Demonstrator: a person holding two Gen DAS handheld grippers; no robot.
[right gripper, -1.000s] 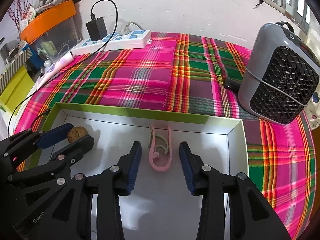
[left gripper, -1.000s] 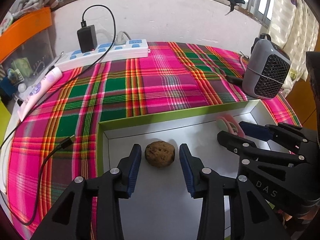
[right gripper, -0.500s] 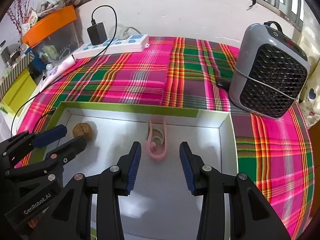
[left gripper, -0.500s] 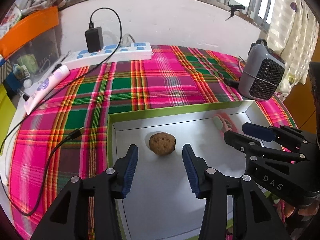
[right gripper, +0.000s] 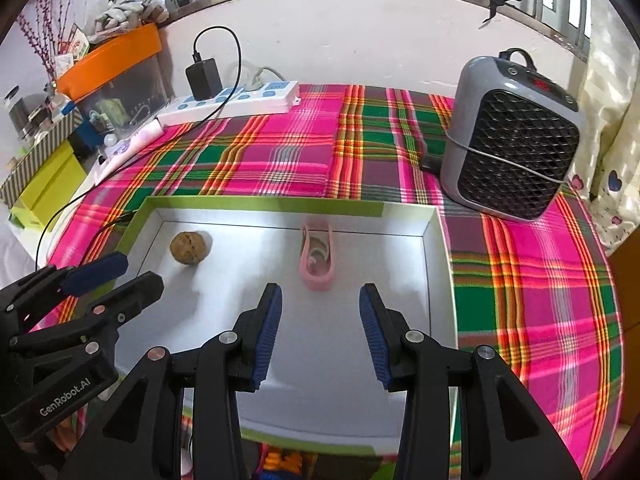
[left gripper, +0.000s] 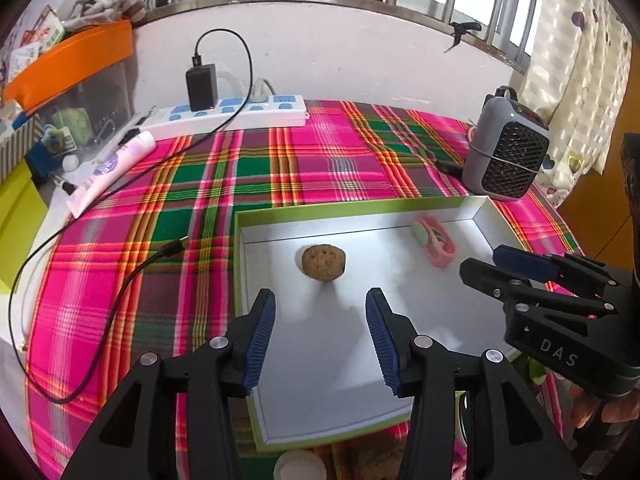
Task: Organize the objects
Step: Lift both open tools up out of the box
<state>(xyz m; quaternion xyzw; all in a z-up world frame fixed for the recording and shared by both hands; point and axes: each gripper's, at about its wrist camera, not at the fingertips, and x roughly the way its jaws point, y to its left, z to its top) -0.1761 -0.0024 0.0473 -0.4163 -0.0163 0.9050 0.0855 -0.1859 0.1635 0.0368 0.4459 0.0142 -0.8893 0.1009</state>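
A shallow white box with a green rim [left gripper: 352, 208] [right gripper: 260, 205] lies on the plaid cloth. In it sit a brown walnut [left gripper: 323, 262] [right gripper: 188, 248] and a pink clip-like item [left gripper: 434, 241] [right gripper: 317, 260]. My left gripper [left gripper: 320, 320] is open and empty, raised above the box behind the walnut. My right gripper [right gripper: 319, 316] is open and empty, raised behind the pink item. Each gripper shows in the other's view, the right one [left gripper: 520, 268] at the right edge and the left one [right gripper: 112, 276] at the left edge.
A grey fan heater [right gripper: 512, 140] [left gripper: 504, 152] stands at the right. A white power strip with a black charger [left gripper: 240, 112] and its cable [left gripper: 120, 272] lie at the back and left. A pink tube [left gripper: 112, 168] and storage bins [left gripper: 68, 64] are at the far left.
Both grippers have pulled back and risen away from the walnut and the pink item, which stay in the box. Both grippers stay open.
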